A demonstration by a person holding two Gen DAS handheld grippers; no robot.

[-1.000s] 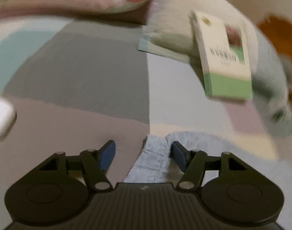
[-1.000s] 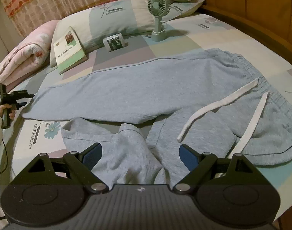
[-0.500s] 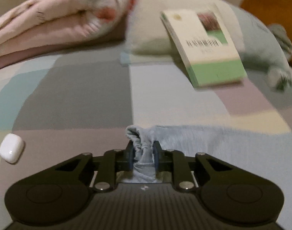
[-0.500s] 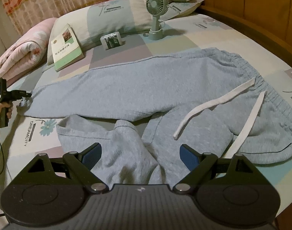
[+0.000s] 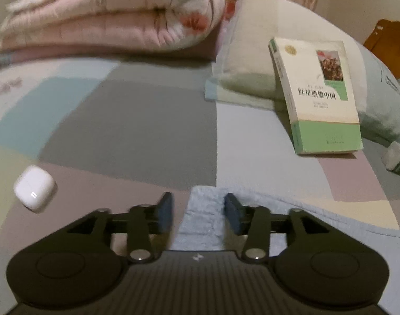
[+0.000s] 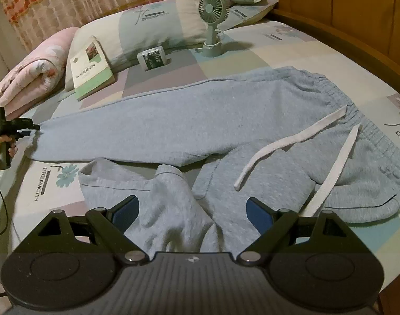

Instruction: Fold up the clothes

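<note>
Left tongs angled down, opening around trouser cuff, right tongs wide over sweatpants

Book, fan, earbud case

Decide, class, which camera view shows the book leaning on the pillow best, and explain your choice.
The left wrist view: the book is near, facing the camera, its cover picture, printed title and green lower band clear. In the right wrist view the book is smaller, farther off and seen at a slant, with its cover print too small to read.
</note>
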